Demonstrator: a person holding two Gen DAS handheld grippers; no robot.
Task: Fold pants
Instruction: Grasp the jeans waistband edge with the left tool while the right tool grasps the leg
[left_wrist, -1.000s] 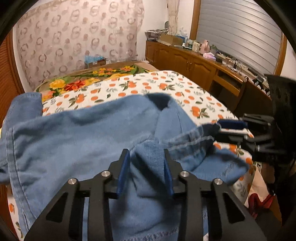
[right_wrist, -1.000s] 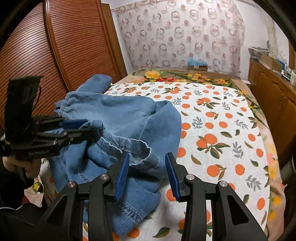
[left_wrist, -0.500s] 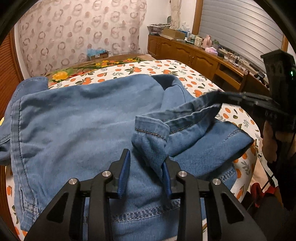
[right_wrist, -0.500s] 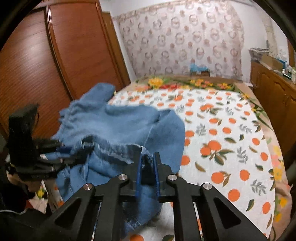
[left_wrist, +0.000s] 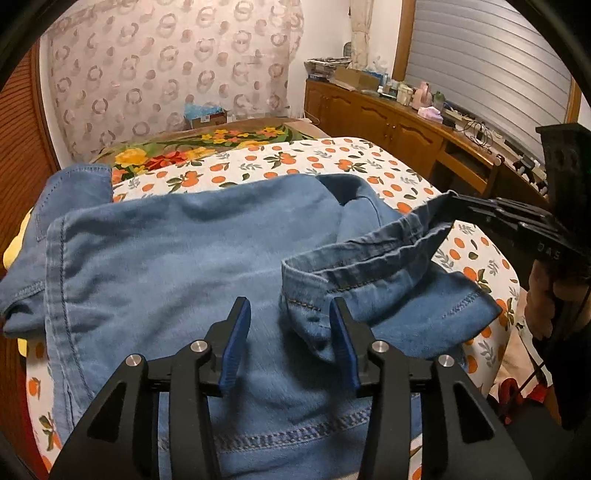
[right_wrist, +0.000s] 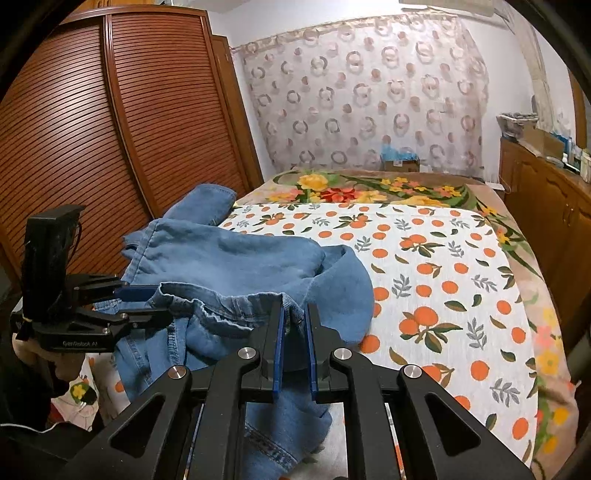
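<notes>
Blue denim pants (left_wrist: 166, 251) lie crumpled on the near left part of the bed, also seen as pants (right_wrist: 229, 251) in the right wrist view. Their waistband (left_wrist: 369, 251) is stretched between the two grippers. My right gripper (right_wrist: 293, 314) is shut on the waistband's edge; it appears as the right gripper (left_wrist: 454, 201) at the right of the left wrist view. My left gripper (left_wrist: 289, 306) has its jaws opening. A waistband corner hangs against the right pad (left_wrist: 341, 332) only, and the left pad is bare. The left gripper (right_wrist: 159, 301) also shows low on the left.
The bed carries a white sheet with orange prints (right_wrist: 443, 277) and a floral blanket (right_wrist: 369, 188) beyond it. A slatted wooden wardrobe (right_wrist: 92, 147) stands to the left. Wooden cabinets with clutter (left_wrist: 388, 118) run along the right. A hand (left_wrist: 543, 295) holds the right gripper.
The right gripper closed on the waistband and lifted it taut. The left gripper's jaws have spread, and the denim fold once between them now rests on one pad only.
</notes>
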